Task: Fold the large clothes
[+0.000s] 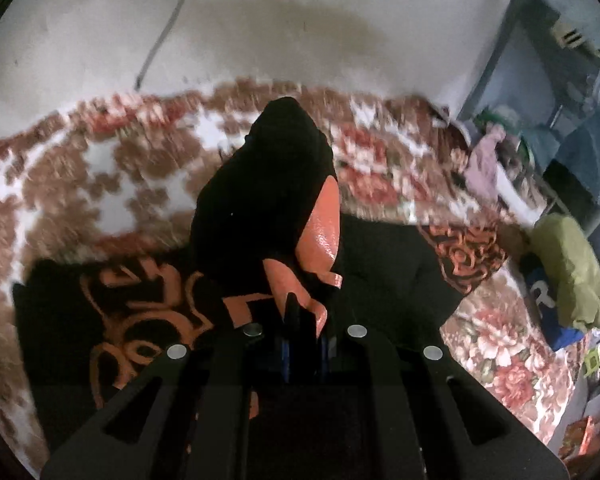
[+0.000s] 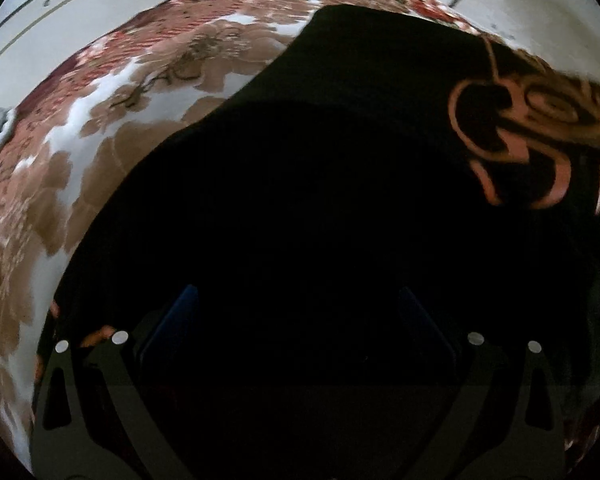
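Observation:
A large black garment with an orange print lies on a floral bedspread. My left gripper is shut on a bunched fold of the garment, which stands up black and orange between the fingers. In the right wrist view the same garment fills most of the frame, its orange print at the right. My right gripper is open just above the black cloth, its blue pads wide apart with nothing between them.
The floral bedspread spreads left and beyond. A white wall with a cable stands behind the bed. At the right are a green cloth pile, a pink garment and dark furniture.

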`<control>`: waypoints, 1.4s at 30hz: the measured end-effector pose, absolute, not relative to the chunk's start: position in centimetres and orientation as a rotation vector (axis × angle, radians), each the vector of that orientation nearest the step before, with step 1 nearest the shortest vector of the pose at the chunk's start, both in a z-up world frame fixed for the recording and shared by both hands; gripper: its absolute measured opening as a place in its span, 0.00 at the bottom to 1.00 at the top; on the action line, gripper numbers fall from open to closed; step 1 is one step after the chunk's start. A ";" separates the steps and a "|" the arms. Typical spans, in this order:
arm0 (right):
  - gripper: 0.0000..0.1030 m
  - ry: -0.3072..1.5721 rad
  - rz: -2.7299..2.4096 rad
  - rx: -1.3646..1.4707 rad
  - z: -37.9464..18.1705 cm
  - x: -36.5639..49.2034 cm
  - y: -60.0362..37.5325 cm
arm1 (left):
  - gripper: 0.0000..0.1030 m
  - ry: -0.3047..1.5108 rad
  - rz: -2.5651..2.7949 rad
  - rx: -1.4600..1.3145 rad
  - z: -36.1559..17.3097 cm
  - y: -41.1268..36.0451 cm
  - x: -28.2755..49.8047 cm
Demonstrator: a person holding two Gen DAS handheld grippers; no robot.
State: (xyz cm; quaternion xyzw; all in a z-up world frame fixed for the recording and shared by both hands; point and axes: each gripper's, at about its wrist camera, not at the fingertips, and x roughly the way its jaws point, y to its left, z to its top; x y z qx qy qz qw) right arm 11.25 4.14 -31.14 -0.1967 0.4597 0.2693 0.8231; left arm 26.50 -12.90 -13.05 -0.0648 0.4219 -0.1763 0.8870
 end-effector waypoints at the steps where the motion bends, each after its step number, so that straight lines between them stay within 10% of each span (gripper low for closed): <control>1: 0.95 0.973 0.584 -0.422 -31.1 11.2 3.9 | 0.08 0.894 -0.366 -0.133 -13.9 -13.8 26.6; 13: 0.95 0.954 0.711 -0.423 -30.9 10.2 2.4 | 0.12 1.009 -0.206 0.298 -24.2 -23.9 28.6; 18: 0.95 0.951 0.759 -0.412 -30.8 10.0 1.7 | 0.71 1.059 -0.283 0.439 -26.9 -27.7 27.6; 22: 0.95 0.953 0.776 -0.407 -30.5 9.8 1.1 | 0.78 1.052 -0.292 0.529 -27.2 -29.7 25.9; 42: 0.95 0.790 0.776 -0.508 -22.0 9.3 -8.0 | 0.95 0.923 -0.261 0.225 -5.5 -15.1 28.4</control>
